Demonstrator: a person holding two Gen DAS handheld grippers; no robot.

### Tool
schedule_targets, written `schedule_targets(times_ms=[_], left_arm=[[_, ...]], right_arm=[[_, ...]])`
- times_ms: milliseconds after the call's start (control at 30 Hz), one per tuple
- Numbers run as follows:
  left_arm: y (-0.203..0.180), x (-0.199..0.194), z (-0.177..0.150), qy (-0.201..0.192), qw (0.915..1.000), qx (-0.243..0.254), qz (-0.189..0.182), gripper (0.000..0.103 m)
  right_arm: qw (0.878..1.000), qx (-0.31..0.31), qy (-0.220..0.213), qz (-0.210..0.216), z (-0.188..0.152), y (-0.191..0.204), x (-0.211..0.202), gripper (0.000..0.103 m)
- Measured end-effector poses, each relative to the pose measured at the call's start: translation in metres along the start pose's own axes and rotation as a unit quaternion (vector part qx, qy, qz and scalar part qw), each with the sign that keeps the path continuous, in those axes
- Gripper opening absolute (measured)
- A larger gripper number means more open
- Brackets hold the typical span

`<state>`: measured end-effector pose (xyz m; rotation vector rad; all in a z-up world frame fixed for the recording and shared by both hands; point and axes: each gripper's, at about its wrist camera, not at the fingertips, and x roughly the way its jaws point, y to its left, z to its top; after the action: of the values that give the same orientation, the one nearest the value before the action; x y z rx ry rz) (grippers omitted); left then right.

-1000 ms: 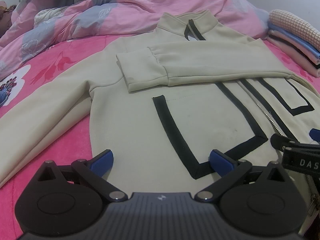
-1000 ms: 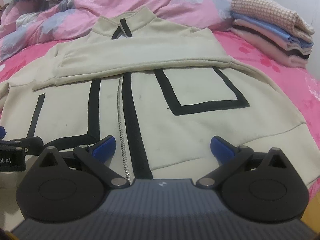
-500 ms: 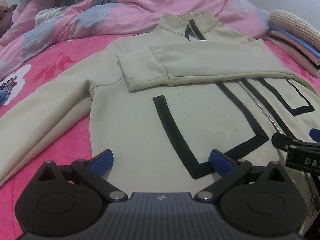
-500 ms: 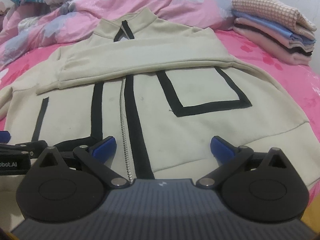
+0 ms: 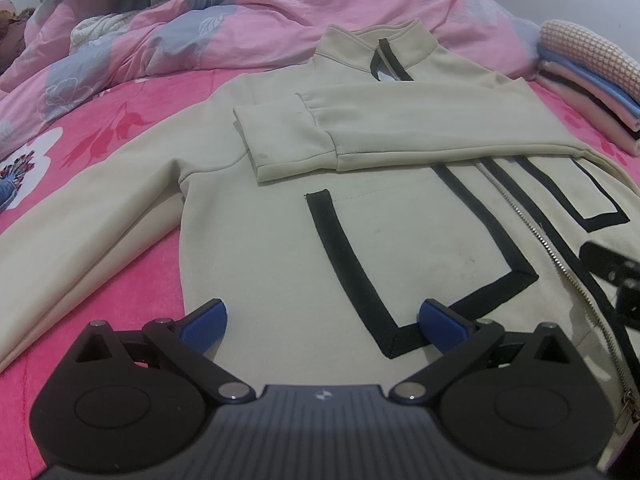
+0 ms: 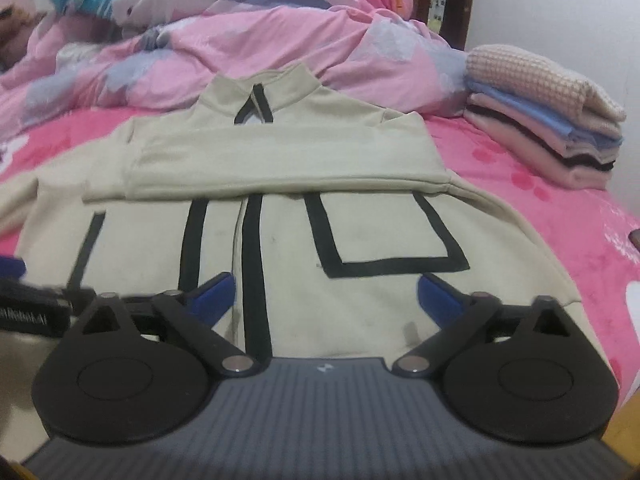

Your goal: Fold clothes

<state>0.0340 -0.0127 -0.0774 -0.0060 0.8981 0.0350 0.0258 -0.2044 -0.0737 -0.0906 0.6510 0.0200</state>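
Both pairs of jaws stand apart with nothing pinched in them. Those of the right gripper (image 6: 325,296) have just been closing a little, yet its blue fingers (image 6: 212,294) remain wide, with only the jacket's lower front showing between them and no cloth gripped. The left gripper (image 5: 322,322) hangs over the hem area on the other side of the zip, its blue pads (image 5: 442,320) spread above a black corner stripe.

Under both lies the beige jacket (image 5: 400,240), spread front-up on the pink bedsheet (image 5: 120,128), zipped, with black line trim and a stand collar at the far end. One sleeve (image 5: 400,128) is folded across the chest, its cuff toward the left side of the left wrist view; the other sleeve (image 5: 88,224) lies stretched out over the sheet to the left.

At the right edge of the left wrist view a blurred black part of the right gripper shows over the zip. Beyond the collar a pink flowered quilt (image 6: 280,40) is bunched up, and a stack of folded clothes (image 6: 544,116) sits on the sheet to the jacket's right.
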Motion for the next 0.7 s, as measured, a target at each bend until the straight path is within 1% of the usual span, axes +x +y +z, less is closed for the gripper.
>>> schedule_targets(times_ms=[33, 67, 100, 167, 200, 267, 333, 500, 567, 700], left_arm=[[0.000, 0.000, 0.000, 0.000, 1.0000, 0.000, 0.000, 0.103], [-0.001, 0.000, -0.001, 0.000, 1.0000, -0.001, 0.001, 0.103], [-0.002, 0.000, -0.001, 0.000, 1.0000, -0.001, 0.001, 0.103], [-0.003, -0.001, -0.001, 0.000, 1.0000, -0.001, 0.002, 0.103], [-0.003, -0.001, -0.001, 0.000, 1.0000, -0.001, 0.002, 0.103], [-0.003, -0.001, -0.002, 0.000, 1.0000, -0.001, 0.002, 0.103], [-0.003, -0.001, -0.002, 0.000, 1.0000, -0.001, 0.002, 0.103], [-0.005, -0.001, -0.002, -0.001, 1.0000, -0.001, 0.002, 0.103], [-0.005, -0.001, -0.002, -0.001, 1.0000, -0.001, 0.002, 0.103], [-0.004, -0.001, -0.002, -0.002, 1.0000, 0.000, 0.002, 0.103]], right_arm=[[1.000, -0.003, 0.004, 0.001, -0.002, 0.001, 0.001, 0.074], [1.000, -0.002, 0.009, 0.004, -0.004, 0.001, 0.002, 0.067], [1.000, 0.000, 0.012, 0.009, -0.006, 0.001, 0.002, 0.065], [1.000, 0.002, 0.014, 0.018, -0.008, 0.002, 0.001, 0.057], [1.000, 0.001, 0.015, 0.021, -0.008, 0.004, 0.001, 0.056], [0.999, -0.002, 0.018, 0.029, -0.010, 0.007, -0.001, 0.050], [0.999, -0.010, 0.021, 0.035, -0.014, 0.013, -0.005, 0.048], [0.999, -0.041, 0.018, 0.027, -0.025, 0.026, -0.018, 0.047], [0.998, -0.039, 0.016, 0.038, -0.025, 0.026, -0.025, 0.042], [0.998, -0.022, 0.004, 0.059, -0.022, 0.022, -0.038, 0.040]])
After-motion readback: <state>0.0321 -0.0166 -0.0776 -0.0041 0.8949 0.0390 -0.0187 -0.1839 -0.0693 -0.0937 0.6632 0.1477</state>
